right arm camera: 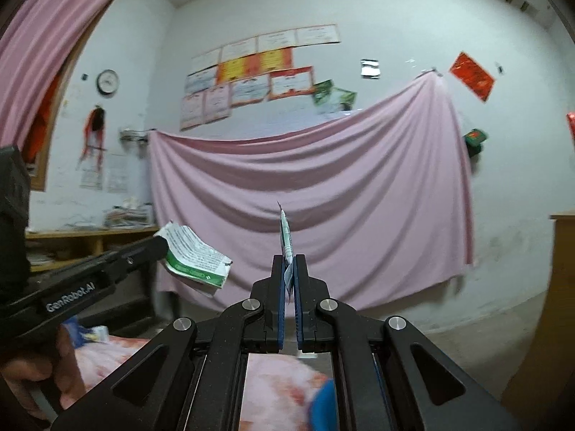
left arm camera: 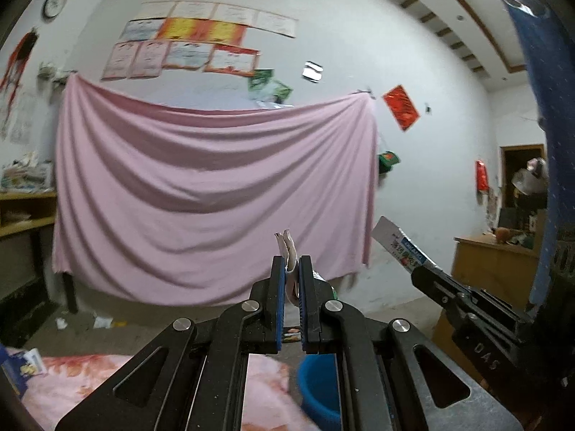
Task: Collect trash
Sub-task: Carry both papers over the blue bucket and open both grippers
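Clamping: left tongs point(left arm camera: 291, 264) on green-white wrapper point(right arm camera: 196, 256); right tongs point(right arm camera: 289, 262) on blue-white wrapper point(left arm camera: 404, 248).

Crumpled white-and-green packet point(right arm camera: 196, 256) held aloft at left, flat blue-and-white wrapper point(left arm camera: 404, 249) upright at right

Left tongs point(left arm camera: 291, 269) pinch crumpled wrapper point(left arm camera: 288, 248); right tongs point(left arm camera: 424, 273) grip flat packet point(left arm camera: 402, 248).

A lived-in room of a modest home: a large pink cloth sheet point(left arm camera: 215, 194) hangs across a whitewashed wall under rows of framed paper certificates point(left arm camera: 187, 39), a round wall clock point(left arm camera: 55, 3) and a red paper diamond point(left arm camera: 401, 107), with a wooden cabinet point(left arm camera: 492, 265) and a flowered pink bedspread point(left arm camera: 90, 377).
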The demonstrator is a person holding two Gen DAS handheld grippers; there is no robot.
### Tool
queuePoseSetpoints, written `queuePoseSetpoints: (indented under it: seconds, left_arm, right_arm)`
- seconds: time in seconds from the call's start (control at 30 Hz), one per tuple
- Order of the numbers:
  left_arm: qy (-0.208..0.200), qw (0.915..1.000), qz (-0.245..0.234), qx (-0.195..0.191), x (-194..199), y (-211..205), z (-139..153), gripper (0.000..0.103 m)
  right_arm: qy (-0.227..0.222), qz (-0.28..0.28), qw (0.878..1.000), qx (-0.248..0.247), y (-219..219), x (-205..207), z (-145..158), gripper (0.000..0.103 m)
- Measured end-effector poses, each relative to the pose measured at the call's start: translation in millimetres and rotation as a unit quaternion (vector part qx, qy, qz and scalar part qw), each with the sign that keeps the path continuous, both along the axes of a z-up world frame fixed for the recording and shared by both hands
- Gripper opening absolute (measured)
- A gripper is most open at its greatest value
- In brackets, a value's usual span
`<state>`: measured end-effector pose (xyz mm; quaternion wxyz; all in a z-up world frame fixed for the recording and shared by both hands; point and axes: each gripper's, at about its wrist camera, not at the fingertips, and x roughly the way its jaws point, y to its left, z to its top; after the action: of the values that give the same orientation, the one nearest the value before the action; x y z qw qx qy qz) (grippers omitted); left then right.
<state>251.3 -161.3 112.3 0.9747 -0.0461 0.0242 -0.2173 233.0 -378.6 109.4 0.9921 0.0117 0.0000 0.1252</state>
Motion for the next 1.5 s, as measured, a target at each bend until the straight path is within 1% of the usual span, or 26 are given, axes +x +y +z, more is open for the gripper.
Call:
queuePoseSetpoints:
  seconds: [0.2, 0.37, 0.53, 0.67, 0.87, 0.97, 1.1, 1.2, 1.37, 1.5]
  left_arm:
    - [0.004, 0.9993, -0.030, 0.020, 11, -50, -16, 0.005]
    - [0.036, 0.9980, -0.045, 0.026, 25, -81, -29, 0.005]
    - [0.089, 0.9942, -0.050, 0.035, 46, -101, -41, 0.005]
    - [0.133, 0.9886, -0.048, 0.051, 62, -120, -54, 0.005]
    - [0.213, 0.9742, -0.042, 0.061, 91, -144, -77, 0.005]
    - [0.235, 0.9688, -0.043, 0.067, 96, -152, -86, 0.005]
    - [0.253, 0.9635, -0.050, 0.073, 100, -158, -93, 0.005]
    - [0.263, 0.9606, -0.058, 0.068, 99, -157, -98, 0.006]
    - [0.279, 0.9551, -0.060, 0.078, 103, -159, -101, 0.008]
    - [0.290, 0.9523, -0.055, 0.077, 107, -155, -106, 0.010]
  right_arm:
    - [0.006, -0.048, 0.999, -0.003, -36, 4, -11, 0.003]
    - [0.034, -0.070, 0.997, -0.003, -56, 14, -27, 0.003]
    - [0.085, -0.084, 0.993, 0.007, -73, 34, -46, 0.003]
    - [0.128, -0.090, 0.987, 0.026, -88, 48, -62, 0.003]
    - [0.189, -0.092, 0.977, 0.042, -103, 69, -81, 0.003]
    - [0.214, -0.093, 0.971, 0.048, -108, 74, -90, 0.003]
    - [0.243, -0.084, 0.965, 0.057, -114, 81, -101, 0.004]
    - [0.263, -0.081, 0.960, 0.051, -114, 85, -107, 0.004]
    - [0.272, -0.082, 0.958, 0.043, -113, 85, -109, 0.004]
    - [0.276, -0.084, 0.956, 0.046, -115, 87, -109, 0.005]
